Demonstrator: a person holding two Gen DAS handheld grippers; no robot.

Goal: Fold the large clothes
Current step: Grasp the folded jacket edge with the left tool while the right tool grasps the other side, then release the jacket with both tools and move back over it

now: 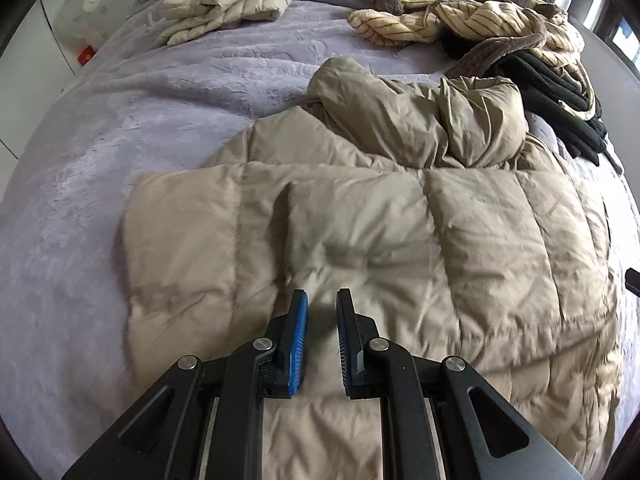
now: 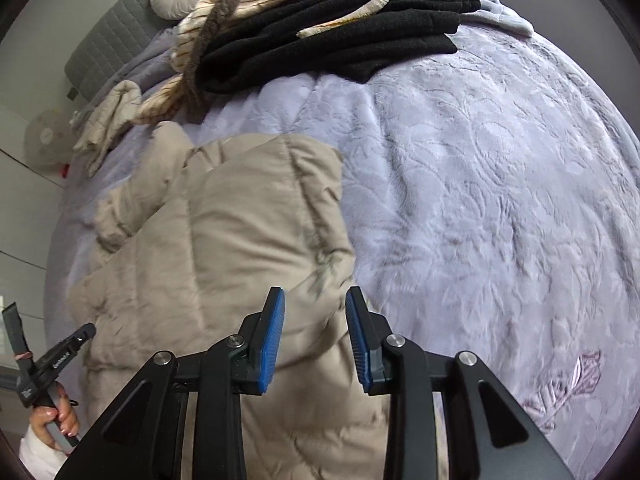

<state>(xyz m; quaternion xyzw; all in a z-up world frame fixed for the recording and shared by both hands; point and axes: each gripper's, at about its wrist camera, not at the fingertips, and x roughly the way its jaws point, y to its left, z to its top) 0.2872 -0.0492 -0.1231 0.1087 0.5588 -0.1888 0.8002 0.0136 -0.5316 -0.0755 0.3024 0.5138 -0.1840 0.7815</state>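
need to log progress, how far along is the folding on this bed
Done: a cream quilted jacket lies folded at the far side of the bed. In hand: the tan puffer coat is spread out, its upper part bunched; the left gripper and right gripper are both open above it, gripping nothing. Left: the striped fleece and black garment lie in a heap.

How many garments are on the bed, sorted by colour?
Tan quilted coat, spread under both grippers: 1
Cream quilted jacket, folded at the far side: 1
Cream striped fleece garment, in the pile: 1, though the tangle could hide more
Black garment, in the same pile: 1
Total: 4 that can be told apart, all on the lilac bedspread.
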